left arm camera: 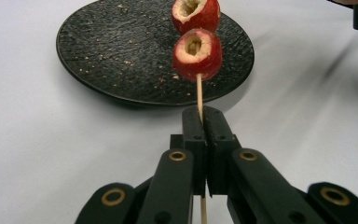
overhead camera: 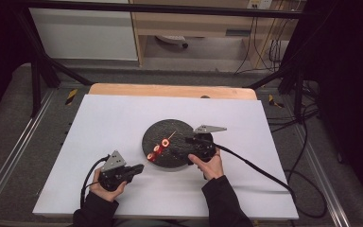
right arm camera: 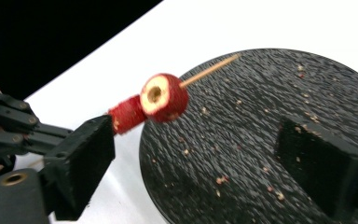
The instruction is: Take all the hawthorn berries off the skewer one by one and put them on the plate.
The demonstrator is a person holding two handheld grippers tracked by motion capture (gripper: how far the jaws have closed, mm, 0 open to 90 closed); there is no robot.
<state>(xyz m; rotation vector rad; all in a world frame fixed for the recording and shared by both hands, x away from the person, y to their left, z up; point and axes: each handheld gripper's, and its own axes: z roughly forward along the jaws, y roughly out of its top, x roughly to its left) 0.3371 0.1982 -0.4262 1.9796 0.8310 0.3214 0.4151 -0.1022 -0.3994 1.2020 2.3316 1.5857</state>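
Note:
A thin wooden skewer (left arm camera: 199, 93) carries red, cored fruit pieces (left arm camera: 197, 53). My left gripper (left arm camera: 204, 116) is shut on the bare stick just below the lowest piece. In the high view the left gripper (overhead camera: 141, 167) sits left of the black round plate (overhead camera: 179, 130) and holds the fruit pieces (overhead camera: 157, 149) over the plate's left rim. The right gripper (overhead camera: 190, 141) rests over the plate's right side. In the right gripper view my right gripper (right arm camera: 200, 149) stands open with the plate (right arm camera: 270, 93) beneath it, and the fruit (right arm camera: 164, 98) hangs beyond the jaws, touching neither.
Crumbs dot the plate (left arm camera: 121, 51). It lies on a white sheet (overhead camera: 113, 123) over a wooden table (overhead camera: 170, 90). Black cables (overhead camera: 260, 170) trail from both grippers toward the table's front and right. Dark frame legs stand beyond the table's far corners.

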